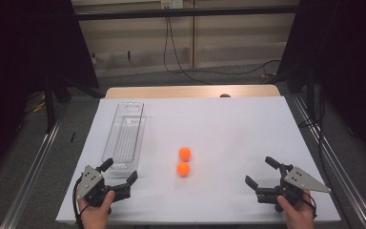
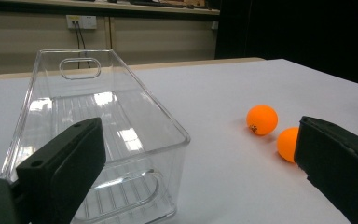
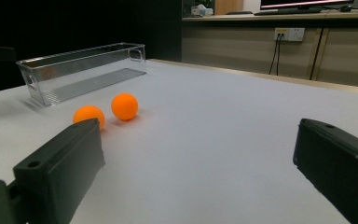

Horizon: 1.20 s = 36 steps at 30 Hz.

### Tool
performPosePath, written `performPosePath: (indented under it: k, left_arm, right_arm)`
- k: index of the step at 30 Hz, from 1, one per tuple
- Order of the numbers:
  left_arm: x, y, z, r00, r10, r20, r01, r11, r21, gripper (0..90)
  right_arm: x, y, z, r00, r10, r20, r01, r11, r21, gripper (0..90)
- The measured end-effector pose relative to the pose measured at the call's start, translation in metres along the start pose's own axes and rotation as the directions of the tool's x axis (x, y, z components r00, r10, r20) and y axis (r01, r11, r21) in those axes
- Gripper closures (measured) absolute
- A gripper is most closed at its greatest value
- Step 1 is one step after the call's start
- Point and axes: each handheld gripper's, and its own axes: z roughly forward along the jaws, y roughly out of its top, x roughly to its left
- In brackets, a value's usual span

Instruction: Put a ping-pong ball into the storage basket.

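Two orange balls lie close together near the middle of the white table, one (image 1: 185, 153) just behind the other (image 1: 183, 168). A long clear plastic bin (image 1: 125, 138) stands empty at the left. My left gripper (image 1: 119, 171) rests at the bin's near end, open with nothing between its fingers. In the left gripper view the bin (image 2: 168, 154) is just ahead and the balls (image 2: 262, 119) (image 2: 289, 143) are to the right. My right gripper (image 1: 260, 171) sits at the front right, open and empty. In the right gripper view the balls (image 3: 124, 106) (image 3: 88, 115) lie ahead on the left, with the bin (image 3: 74, 63) beyond them.
The white table top (image 1: 228, 119) has bare room at its right and far parts. A wooden edge (image 1: 190, 91) shows behind it. Metal rails (image 1: 33, 167) run along the floor on both sides, cables (image 1: 190, 71) trail at the back, and dark curtains hang left and right.
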Motion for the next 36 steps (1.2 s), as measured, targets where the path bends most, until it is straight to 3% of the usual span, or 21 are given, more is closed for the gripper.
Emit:
performPosePath:
  k: [26,36]
  left_arm:
    - [-0.008,0.004,0.008,0.9989,-0.002,0.046,0.002,1.0000,0.003,2.0]
    - [-0.014,0.007,0.015,0.9964,-0.015,0.083,0.014,0.9999,0.005,1.9]
  right_arm:
    - [0.001,0.000,0.000,0.9999,-0.009,-0.005,0.009,1.000,0.002,1.5]
    - [0.001,0.000,0.000,1.0000,-0.009,-0.004,0.009,1.000,-0.002,1.5]
